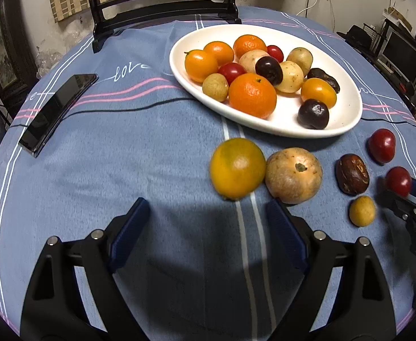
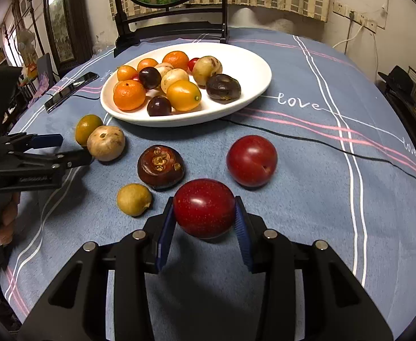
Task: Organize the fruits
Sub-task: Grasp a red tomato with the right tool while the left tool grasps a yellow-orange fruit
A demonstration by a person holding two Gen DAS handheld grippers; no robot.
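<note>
Hovering wide open w/ nothing held, left gripper [image 1: 205, 213] sits just short of the yellow-orange citrus [image 1: 237, 168]. Right gripper [image 2: 205, 213] brackets a red plum [image 2: 204, 207] on the tablecloth; pads look touching. Squeeze gently, lift straight, carry to white plate [image 2: 253, 85]. Only right view shows pad contact.

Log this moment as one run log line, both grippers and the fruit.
right gripper: shut on red plum | left gripper: open, short of orange | white plate: part filled
</note>
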